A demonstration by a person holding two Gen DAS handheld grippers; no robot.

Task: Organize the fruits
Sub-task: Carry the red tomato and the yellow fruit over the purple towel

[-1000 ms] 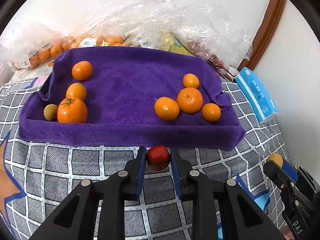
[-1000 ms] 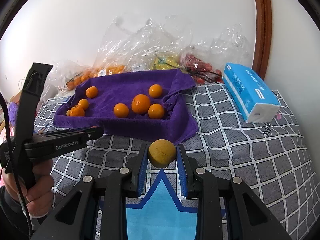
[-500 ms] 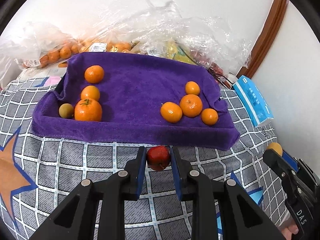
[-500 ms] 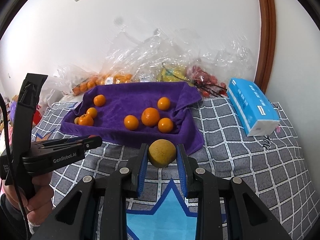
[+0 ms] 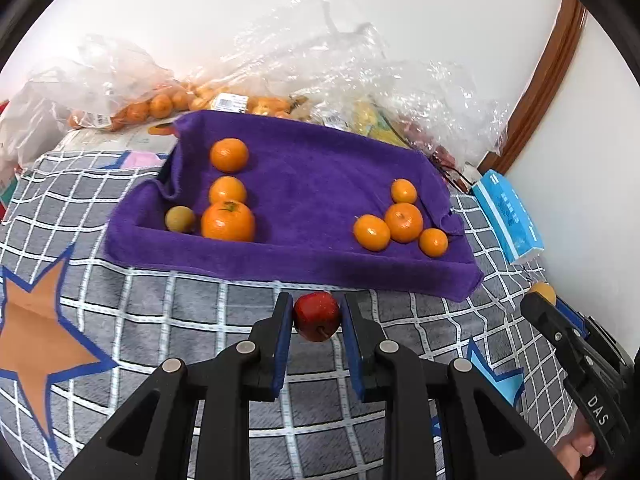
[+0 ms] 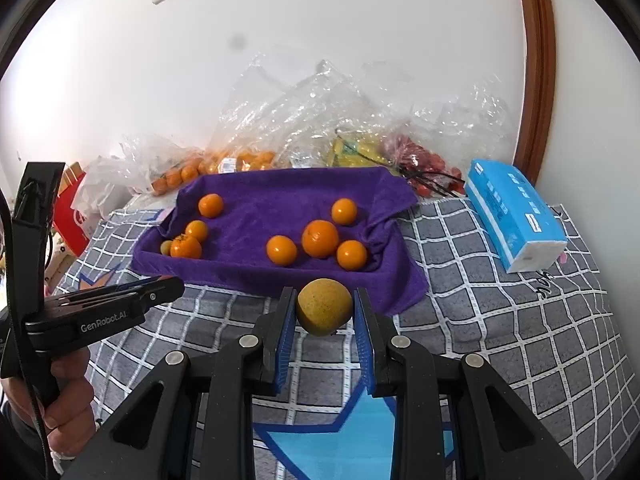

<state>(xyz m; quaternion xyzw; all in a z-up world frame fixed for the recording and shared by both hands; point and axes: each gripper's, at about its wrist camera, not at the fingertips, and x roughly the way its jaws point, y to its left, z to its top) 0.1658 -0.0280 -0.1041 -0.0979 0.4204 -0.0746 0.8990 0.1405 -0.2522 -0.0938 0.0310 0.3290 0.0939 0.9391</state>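
My left gripper (image 5: 317, 316) clamps a small red fruit (image 5: 317, 315), stem toward me, above the checked blanket (image 5: 160, 312) just short of the purple towel-lined tray (image 5: 320, 184). My right gripper (image 6: 325, 312) pinches a yellow-brown fruit (image 6: 325, 306) before the same tray; from the left camera only that fruit's top peeks over the finger. In the tray, a greenish fruit (image 5: 180, 219) sits half behind the large orange (image 5: 228, 221). The plastic bags (image 6: 304, 120) behind blur their contents. The tissue pack (image 6: 516, 216) lies right.
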